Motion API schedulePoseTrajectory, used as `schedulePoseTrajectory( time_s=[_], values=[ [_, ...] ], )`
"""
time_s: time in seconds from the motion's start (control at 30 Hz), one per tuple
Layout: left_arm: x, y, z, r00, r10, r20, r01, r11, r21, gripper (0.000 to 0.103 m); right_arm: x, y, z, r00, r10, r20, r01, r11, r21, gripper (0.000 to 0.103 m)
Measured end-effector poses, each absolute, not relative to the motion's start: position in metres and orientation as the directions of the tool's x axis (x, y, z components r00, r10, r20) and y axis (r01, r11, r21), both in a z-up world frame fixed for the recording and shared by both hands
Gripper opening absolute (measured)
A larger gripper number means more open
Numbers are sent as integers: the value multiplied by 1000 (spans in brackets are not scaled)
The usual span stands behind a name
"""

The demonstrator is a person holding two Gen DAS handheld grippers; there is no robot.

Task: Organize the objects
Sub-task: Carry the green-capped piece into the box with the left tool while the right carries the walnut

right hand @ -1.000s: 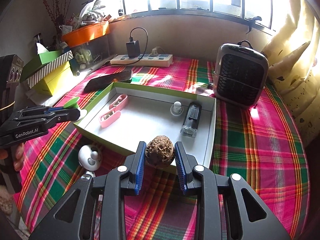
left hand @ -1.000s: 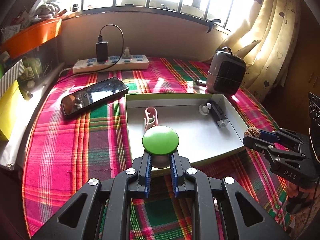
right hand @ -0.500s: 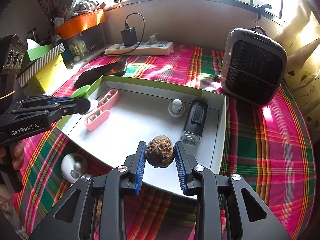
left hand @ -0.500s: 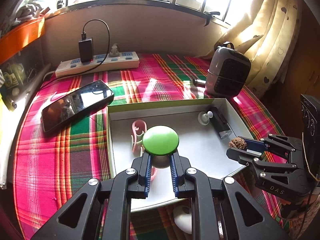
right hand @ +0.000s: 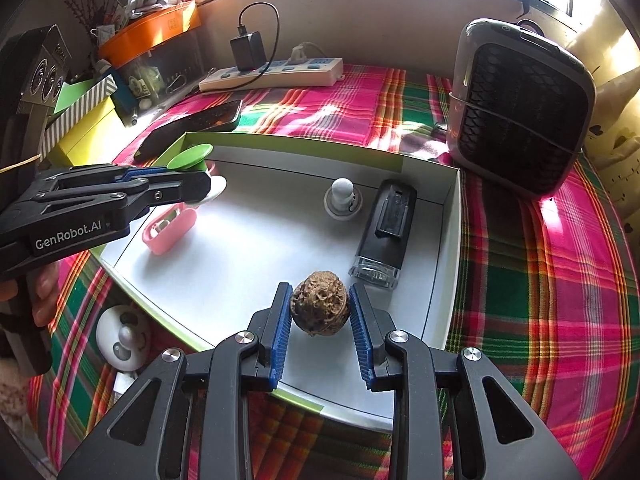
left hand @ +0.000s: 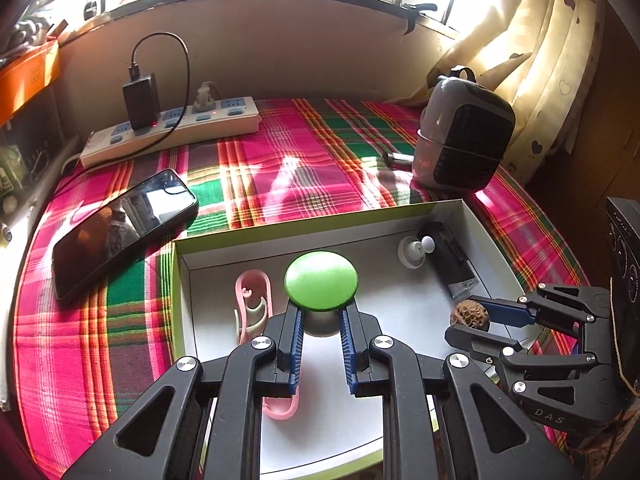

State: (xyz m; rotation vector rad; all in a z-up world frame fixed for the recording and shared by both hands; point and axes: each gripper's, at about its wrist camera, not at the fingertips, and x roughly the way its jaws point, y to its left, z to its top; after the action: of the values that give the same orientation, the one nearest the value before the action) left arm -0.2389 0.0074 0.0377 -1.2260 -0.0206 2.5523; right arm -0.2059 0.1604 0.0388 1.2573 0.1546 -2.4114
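green-capped piece (left hand: 321, 286) in left gripper (left hand: 320, 334), walnut (right hand: 320, 309) in right gripper (right hand: 320, 320), over tray (right hand: 450, 240)

"GenRobot.AI" stands in white on the black body of the left gripper (right hand: 200, 178), behind its fingers; "DAS" is embossed on the right gripper (left hand: 468, 320) body.

I have carried both loads forward from the box's (right hand: 451, 216) near edge to above its white floor: my left gripper (left hand: 320, 322) with the green-capped piece (left hand: 321, 286), my right gripper (right hand: 320, 314) with the walnut (right hand: 319, 309).
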Motion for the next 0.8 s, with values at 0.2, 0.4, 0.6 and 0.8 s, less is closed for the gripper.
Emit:
schedulePoseTrajectory(
  time_s=[0.2,0.4,0.6,0.8],
  values=[
    [-249,15,32,-575,271,-772,-273,-953,-131,15,-207,158,38,-512,-296,-806,419,-906,66,30],
    [-258,17,26,-568,258,-782,-265,-956,-123,15,-206,156,37,-519,-279,-808,409,-911,52,30],
    [-262,20,22,-578,222,-785,-259,-962,-82,15,-206,155,37,-524,-279,-805,405,-913,52,30],
    [-263,19,20,-581,218,-784,-257,-963,-77,15,-207,153,37,-525,-275,-805,404,-913,49,30]
  ],
)
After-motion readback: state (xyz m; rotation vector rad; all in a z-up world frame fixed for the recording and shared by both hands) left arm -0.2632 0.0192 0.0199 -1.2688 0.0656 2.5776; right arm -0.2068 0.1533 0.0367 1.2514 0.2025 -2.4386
